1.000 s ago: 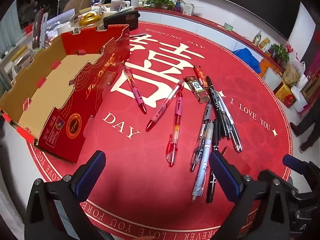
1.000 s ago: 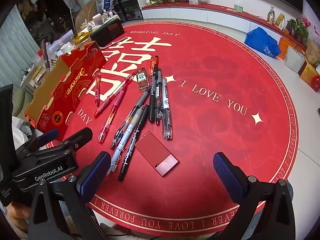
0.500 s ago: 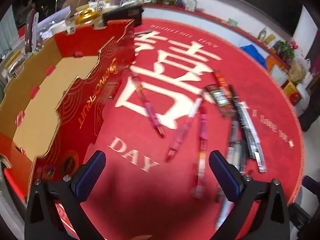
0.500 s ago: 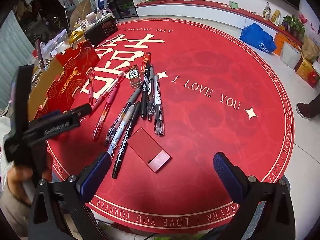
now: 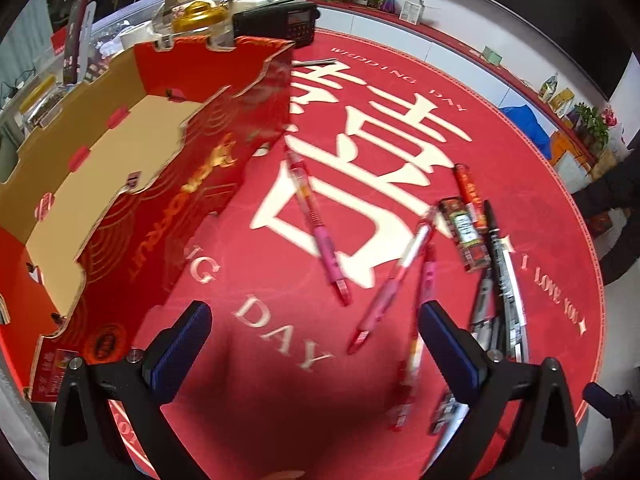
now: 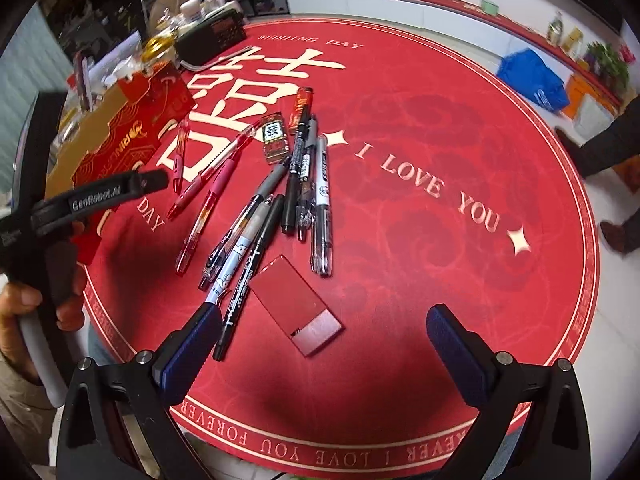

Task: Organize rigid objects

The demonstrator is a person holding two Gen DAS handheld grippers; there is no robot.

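Several pens lie on a round red mat (image 6: 440, 152): pink and red ones (image 5: 320, 232) near the white character, black and grey ones (image 6: 304, 172) in a loose pile. A small patterned box (image 6: 274, 136) and a flat red card case (image 6: 296, 304) lie among them. An open red cardboard box (image 5: 120, 184) stands at the mat's left edge. My left gripper (image 5: 316, 348) is open and empty above the mat near the pink pens. My right gripper (image 6: 320, 344) is open and empty just in front of the card case. The left gripper's body shows in the right wrist view (image 6: 96, 196).
A black radio (image 5: 280, 24), a gold-lidded jar (image 5: 196, 20) and clutter stand behind the cardboard box. A person's legs (image 6: 612, 148) are at the far right beside the table. A blue bag (image 6: 532, 80) lies on the floor beyond.
My left gripper has moved forward and left, towards the cardboard box and the pink pens. My right gripper has come a little closer to the card case. Both stay open.
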